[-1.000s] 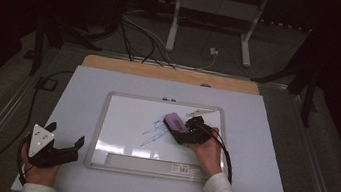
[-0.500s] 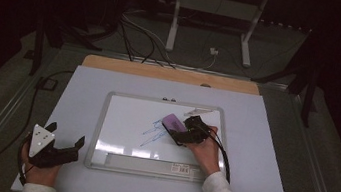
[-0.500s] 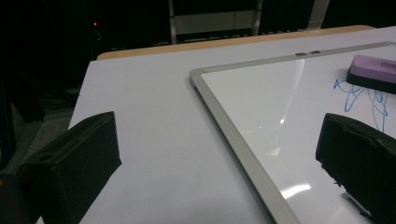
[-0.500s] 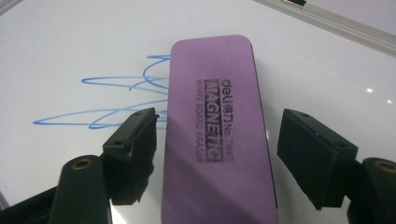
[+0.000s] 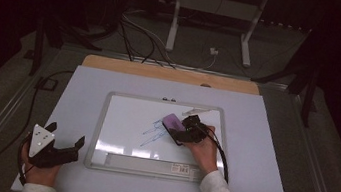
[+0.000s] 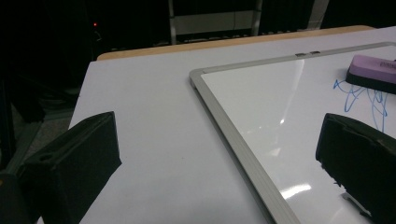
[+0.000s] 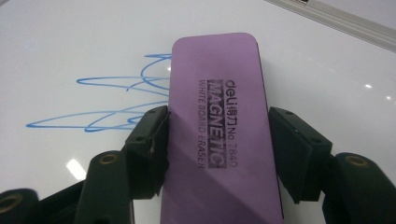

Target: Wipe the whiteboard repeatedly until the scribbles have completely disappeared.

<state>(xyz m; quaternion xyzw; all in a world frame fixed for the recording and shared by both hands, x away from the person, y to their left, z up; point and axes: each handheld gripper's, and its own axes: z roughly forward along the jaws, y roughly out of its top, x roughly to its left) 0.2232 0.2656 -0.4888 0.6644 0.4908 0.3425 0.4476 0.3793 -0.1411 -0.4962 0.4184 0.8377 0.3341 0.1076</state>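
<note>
A white-framed whiteboard (image 5: 101, 131) lies on the white table. Blue scribble (image 5: 154, 133) marks its middle. A purple whiteboard eraser (image 5: 173, 122) lies flat on the board at the scribble's right end. My right gripper (image 5: 178, 130) is shut on the eraser (image 7: 219, 121), its black pads (image 7: 150, 135) pressing both long sides. The scribble (image 7: 116, 100) runs out to the left of the eraser. My left gripper (image 5: 66, 134) is open at the table's front left, off the board. In the left gripper view the jaws stand wide apart over the board's frame (image 6: 233, 135), with the eraser (image 6: 373, 70) far right.
A pale strip with a label (image 5: 149, 164) runs along the board's near edge. A wooden edge (image 5: 171, 74) borders the table's back. Cables (image 5: 136, 35) and white stand legs (image 5: 210, 11) lie on the dark floor beyond. My right gripper's cable (image 5: 222, 159) trails beside the hand.
My right gripper has nudged the eraser slightly back and forth over the scribble's right end. The left gripper has stayed put.
</note>
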